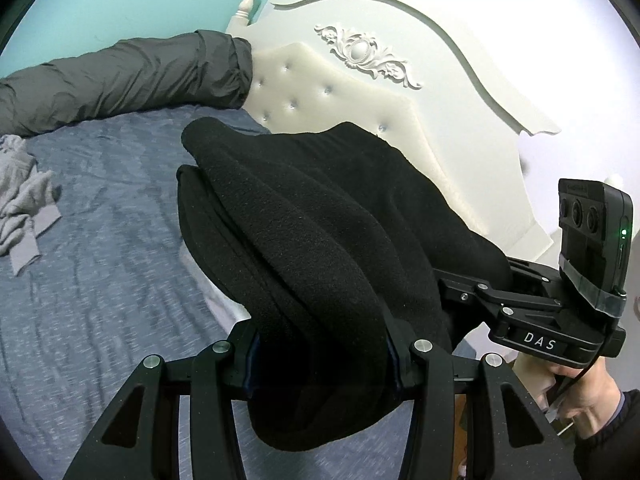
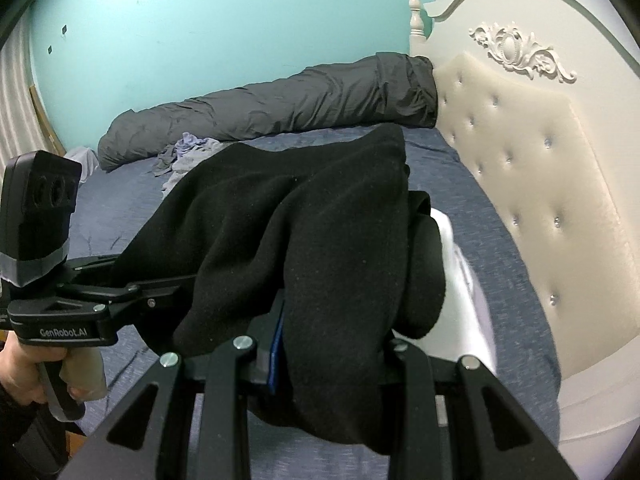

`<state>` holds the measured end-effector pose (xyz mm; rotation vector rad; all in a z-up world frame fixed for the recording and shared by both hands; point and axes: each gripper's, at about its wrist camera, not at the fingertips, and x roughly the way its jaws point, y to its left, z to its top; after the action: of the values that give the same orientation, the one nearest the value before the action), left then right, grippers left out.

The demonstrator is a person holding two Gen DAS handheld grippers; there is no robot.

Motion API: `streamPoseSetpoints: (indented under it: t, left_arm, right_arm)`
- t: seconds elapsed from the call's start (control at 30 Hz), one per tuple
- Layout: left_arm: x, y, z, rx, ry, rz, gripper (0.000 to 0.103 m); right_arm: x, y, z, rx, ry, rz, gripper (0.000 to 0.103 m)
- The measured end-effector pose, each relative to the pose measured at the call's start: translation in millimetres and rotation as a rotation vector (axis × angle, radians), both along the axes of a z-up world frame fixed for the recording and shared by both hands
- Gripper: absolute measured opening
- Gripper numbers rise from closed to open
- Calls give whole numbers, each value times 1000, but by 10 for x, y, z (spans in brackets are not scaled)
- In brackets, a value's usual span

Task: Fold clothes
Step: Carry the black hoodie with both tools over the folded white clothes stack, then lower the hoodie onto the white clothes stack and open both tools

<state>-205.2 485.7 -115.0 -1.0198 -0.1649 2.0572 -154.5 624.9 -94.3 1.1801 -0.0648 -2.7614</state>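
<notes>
A bed (image 2: 500,216) with a blue-grey mottled cover fills both views; it is backed on the right by a cream tufted headboard (image 2: 528,160) with a carved white ornament above. Along the far edge, against a turquoise wall (image 2: 200,20), a long dark-grey rolled duvet (image 2: 280,108) is laid. A crumpled light-grey garment (image 1: 24,192) is seen on the cover at the left, near the duvet, well apart from the grippers.

The task's thing — a black fleece garment (image 1: 320,240) — is held up above the bed, bunched and draped in thick folds between the two tools. Its surface is matte, napped, with soft rounded ridges; no seams or labels can be made out. A white patch of the bed is partly hidden beneath it.

The left gripper (image 1: 320,360) is closed narrowly on a thick wad of the fleece, cloth spilling over and below the fingers. The right gripper (image 2: 332,356) is likewise clamped on a fold, with fabric hanging past it. In each view the other tool's fingers are buried in the cloth — handle gripped by a hand (image 2: 20,368), dark sleeve at the wrist.
</notes>
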Motion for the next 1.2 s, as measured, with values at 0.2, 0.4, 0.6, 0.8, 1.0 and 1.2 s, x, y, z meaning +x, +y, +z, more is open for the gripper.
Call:
streamPoseSetpoints:
  t: [0.2,0.4,0.6,0.8,1.0,1.2]
  left_arm:
    - [-18,241,-119,13,-15,7,50]
    - [10,434,-275,10,-37,10,50]
    - [-14,522,-431,-1,-68,20,50]
    - [-11,516,-624,-9,-96,41,50]
    - [-18,490,-792,7,-139,54,51]
    - [-72,429,-803,27,-182,56,56]
  right_arm:
    - [-29,256,-65,21,-7,11,29]
    - [-38,473,-202,32,-34,14,29]
    - [-145,577,-375,42,-69,12,29]
    - [-203,624,-558,47,-104,14,29]
    - [-218,708,-737,28,-150,11,31]
    - [-122,849,-752,-73,-118,-50,41]
